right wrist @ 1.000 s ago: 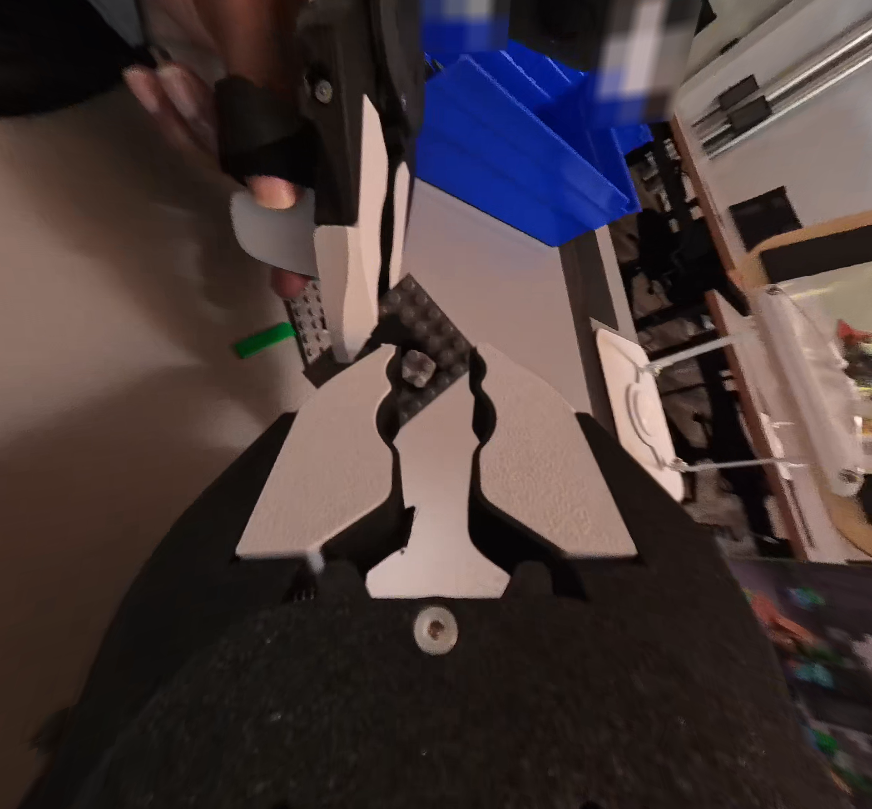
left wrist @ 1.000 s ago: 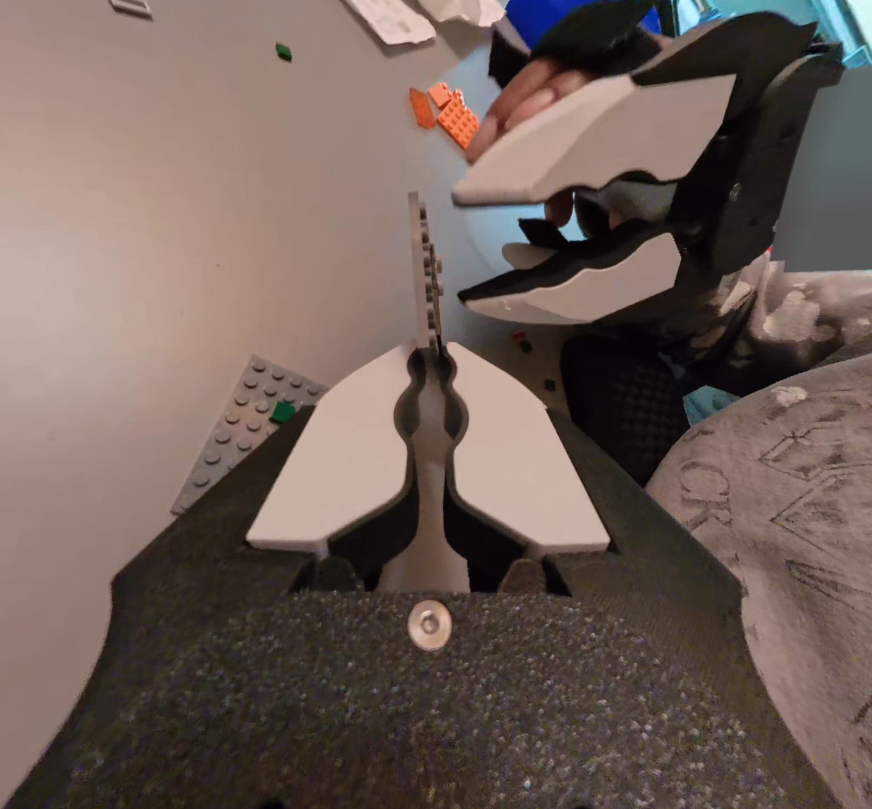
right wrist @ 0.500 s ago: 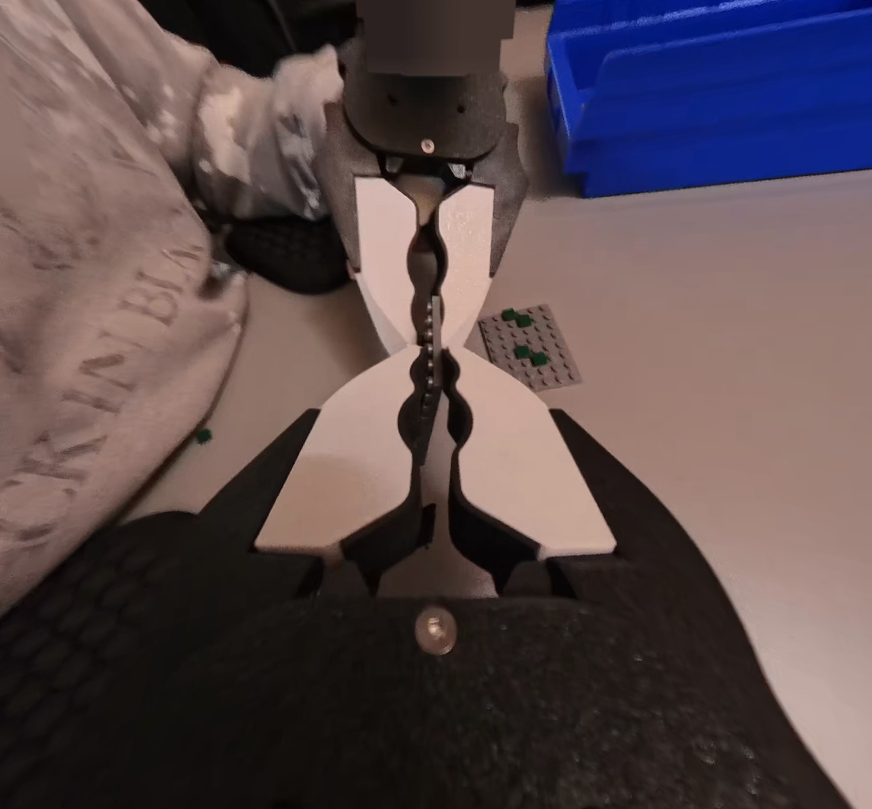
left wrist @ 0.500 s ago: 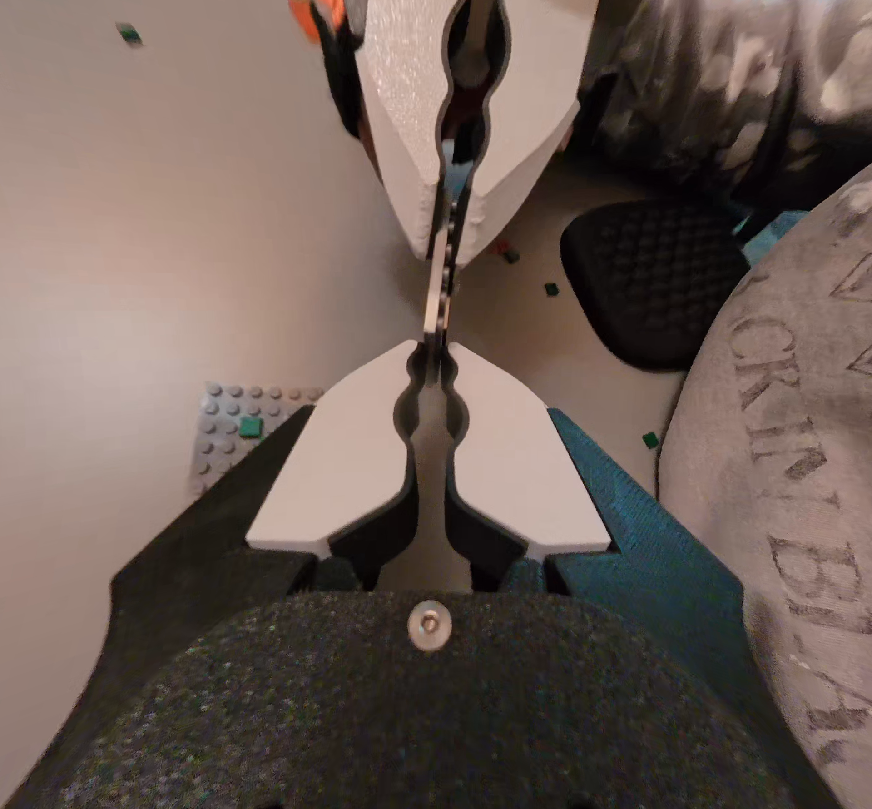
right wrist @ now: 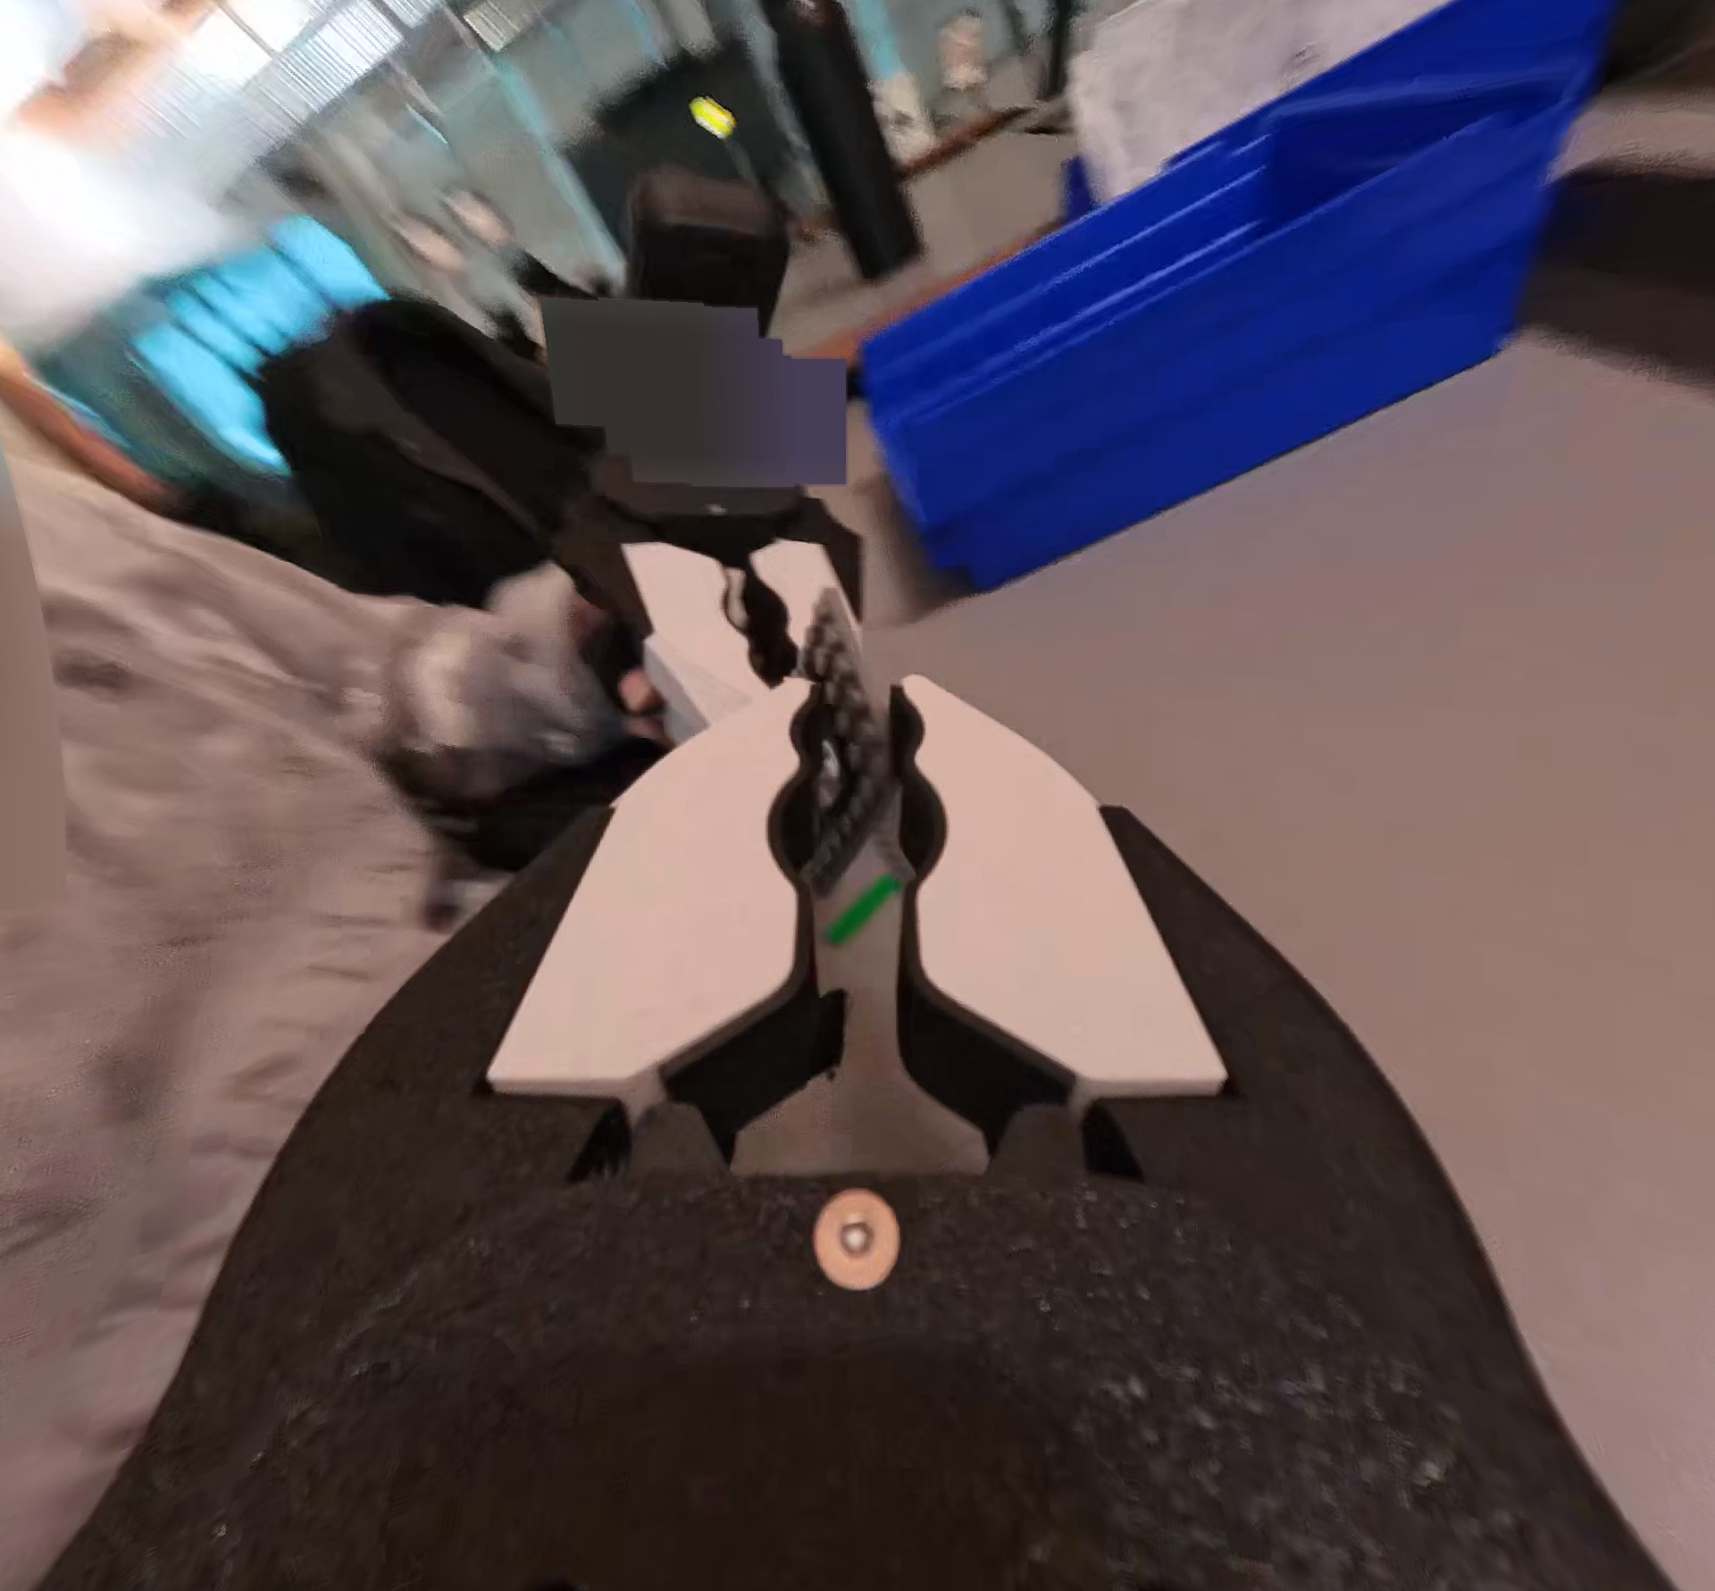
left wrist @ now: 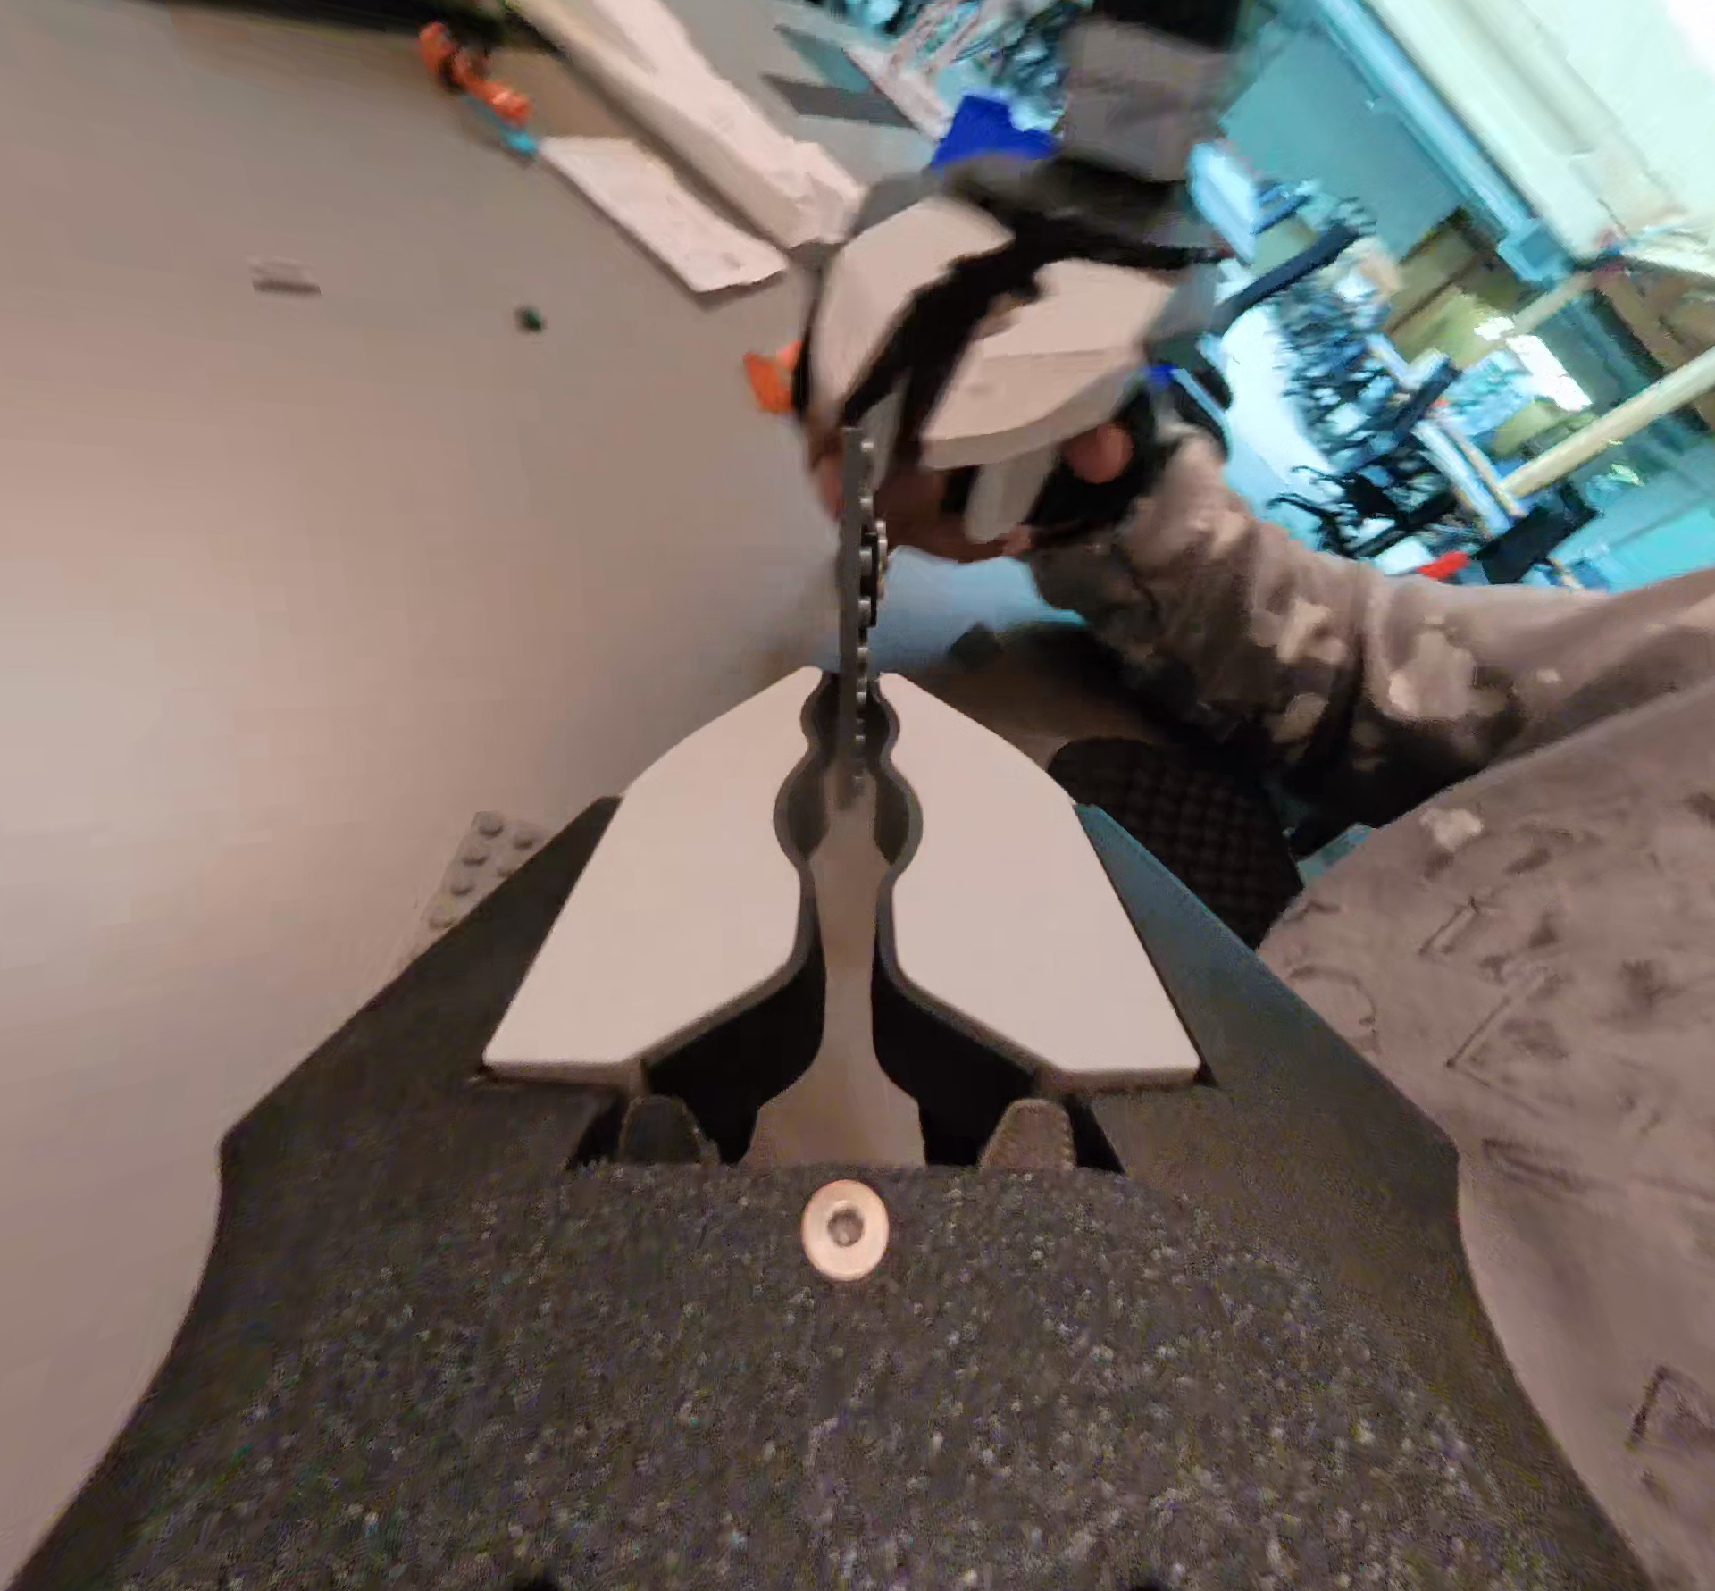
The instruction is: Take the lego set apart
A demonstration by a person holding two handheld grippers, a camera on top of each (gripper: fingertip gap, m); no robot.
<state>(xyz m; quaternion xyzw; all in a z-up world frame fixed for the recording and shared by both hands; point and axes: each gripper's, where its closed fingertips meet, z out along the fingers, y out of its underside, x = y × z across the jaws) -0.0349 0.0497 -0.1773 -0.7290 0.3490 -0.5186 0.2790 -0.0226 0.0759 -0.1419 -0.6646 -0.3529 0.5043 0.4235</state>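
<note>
Plate: dark grey studded lego plate (left wrist: 858,581), held in the air over the table (left wrist: 325,525), seen edge-on in the left wrist view.
Left claw (left wrist: 849,693): clamped on the plate's near end.
Right claw (right wrist: 849,702): pinched on the far end of the same plate (right wrist: 840,767); its tips look closed on the edge, though blur hides the exact contact.
Axis: long axis runs straight from one claw to the other; studs face sideways, toward the person's sleeve (left wrist: 1299,618).
Other pieces: light grey plate (left wrist: 478,860) lying on the table by the left claw; orange bits (left wrist: 775,377) farther off; blue bin (right wrist: 1253,321) at the back.
Risk: if the layers let go suddenly under a twist, a piece could spring out and fall. A shallow edge grip could also slip off the thin rim.
</note>
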